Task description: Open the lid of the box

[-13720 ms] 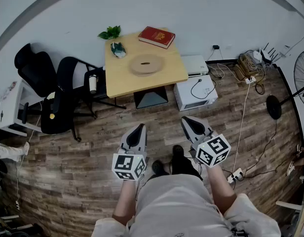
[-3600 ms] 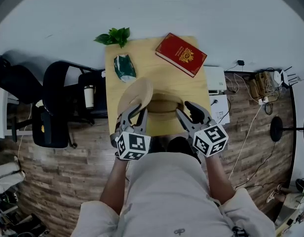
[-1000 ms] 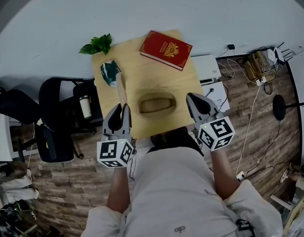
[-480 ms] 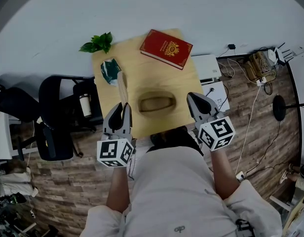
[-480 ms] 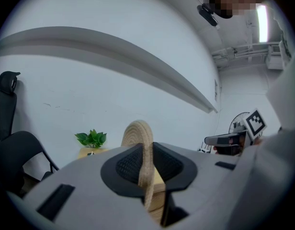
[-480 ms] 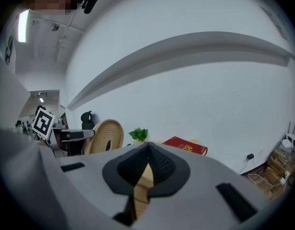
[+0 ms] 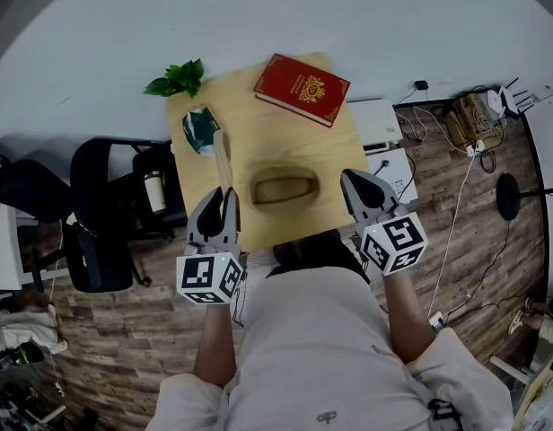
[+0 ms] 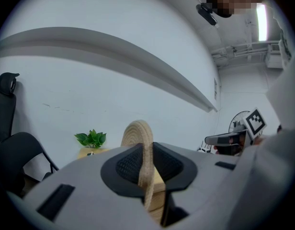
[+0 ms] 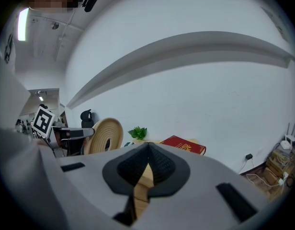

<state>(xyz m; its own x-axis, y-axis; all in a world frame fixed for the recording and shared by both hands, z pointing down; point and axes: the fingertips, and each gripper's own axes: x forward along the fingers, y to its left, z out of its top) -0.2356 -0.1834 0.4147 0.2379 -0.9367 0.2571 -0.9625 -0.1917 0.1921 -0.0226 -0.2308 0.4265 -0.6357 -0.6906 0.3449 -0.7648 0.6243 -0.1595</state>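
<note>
Two grippers | left gripper (image 7: 226, 196) fingers clamp round woven lid (image 8: 138, 131) | right gripper (image 7: 353, 178) fingers closed, empty

I no longer stand back on the floor; I am now up against the near edge of the wooden table (image 7: 258, 119). The woven lid (image 7: 223, 160) is off the box (image 7: 284, 189). It first lay flat on top, then tilted over the rim, and now it stands on edge, clamped in my left gripper (image 7: 225, 197) over the table's left side. The box lies open. My right gripper (image 7: 355, 180), which was close against the box's right side, now sits apart from it at the table's right edge.
</note>
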